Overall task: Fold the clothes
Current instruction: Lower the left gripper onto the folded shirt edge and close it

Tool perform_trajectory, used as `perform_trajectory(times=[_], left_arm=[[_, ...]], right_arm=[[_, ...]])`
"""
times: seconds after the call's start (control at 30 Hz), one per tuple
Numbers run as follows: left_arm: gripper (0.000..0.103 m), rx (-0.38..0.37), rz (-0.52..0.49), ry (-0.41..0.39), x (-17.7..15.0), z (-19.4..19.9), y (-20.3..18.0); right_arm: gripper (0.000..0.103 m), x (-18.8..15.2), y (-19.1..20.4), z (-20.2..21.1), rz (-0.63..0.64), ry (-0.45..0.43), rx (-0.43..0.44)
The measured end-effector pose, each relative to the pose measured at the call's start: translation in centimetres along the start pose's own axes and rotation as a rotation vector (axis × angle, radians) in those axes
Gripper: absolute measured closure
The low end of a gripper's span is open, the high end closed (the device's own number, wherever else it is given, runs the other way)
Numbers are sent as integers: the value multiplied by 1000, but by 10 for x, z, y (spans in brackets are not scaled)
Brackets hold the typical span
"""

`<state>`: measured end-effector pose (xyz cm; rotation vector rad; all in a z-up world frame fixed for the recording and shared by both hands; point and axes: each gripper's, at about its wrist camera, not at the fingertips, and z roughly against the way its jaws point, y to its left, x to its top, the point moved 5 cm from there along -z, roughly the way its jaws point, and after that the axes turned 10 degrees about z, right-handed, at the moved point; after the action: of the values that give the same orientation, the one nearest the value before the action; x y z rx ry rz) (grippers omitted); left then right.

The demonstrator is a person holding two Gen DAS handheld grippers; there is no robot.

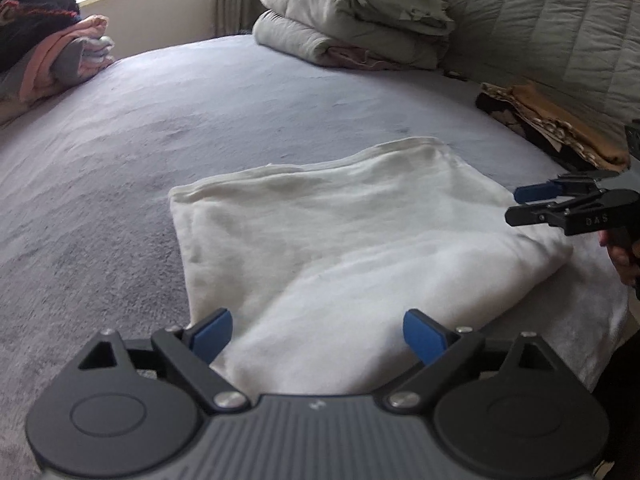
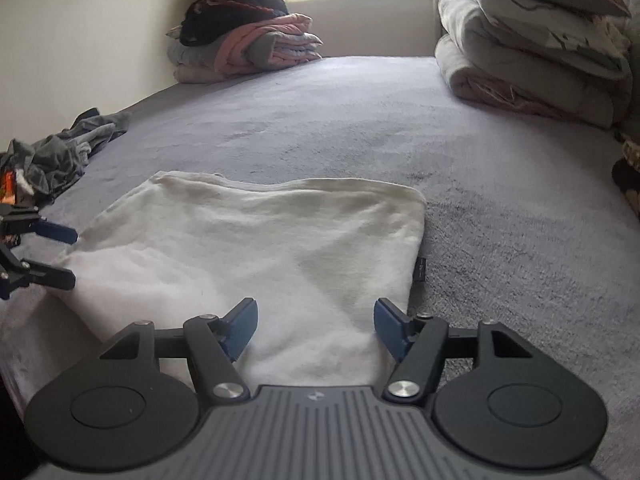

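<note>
Fold laid flat, both grippers let go.
Left gripper [image 1: 318,334] and right gripper [image 2: 316,326] spread, empty (towel [image 1: 340,240] at 12 o'clock); press crease flat before regripping.

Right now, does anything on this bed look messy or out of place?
Mostly tidy. The white cloth lies folded but slightly askew, its far edge rumpled. The one untidy spot is a crumpled grey heap at the bed's left edge in the right wrist view, unlike the neat stacks by the window.

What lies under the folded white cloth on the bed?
The folded white fleece cloth lies flat on the grey plush bed cover. A small dark tag peeks out at its edge; anything else beneath is covered.
</note>
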<state>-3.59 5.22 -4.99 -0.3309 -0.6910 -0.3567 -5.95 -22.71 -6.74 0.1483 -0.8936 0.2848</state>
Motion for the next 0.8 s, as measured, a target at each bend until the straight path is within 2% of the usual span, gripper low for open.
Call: perform_trajectory(times=[0.13, 0.5, 0.8], left_arm=[[9, 2, 54, 22, 9, -1, 7], [9, -10, 369, 85, 34, 0, 50], [11, -146, 579, 138, 50, -21, 86]], right_arm=[[34, 6, -4, -1, -41, 15, -7], [34, 24, -32, 3, -237, 45, -4], [34, 23, -67, -9, -509, 98, 91]])
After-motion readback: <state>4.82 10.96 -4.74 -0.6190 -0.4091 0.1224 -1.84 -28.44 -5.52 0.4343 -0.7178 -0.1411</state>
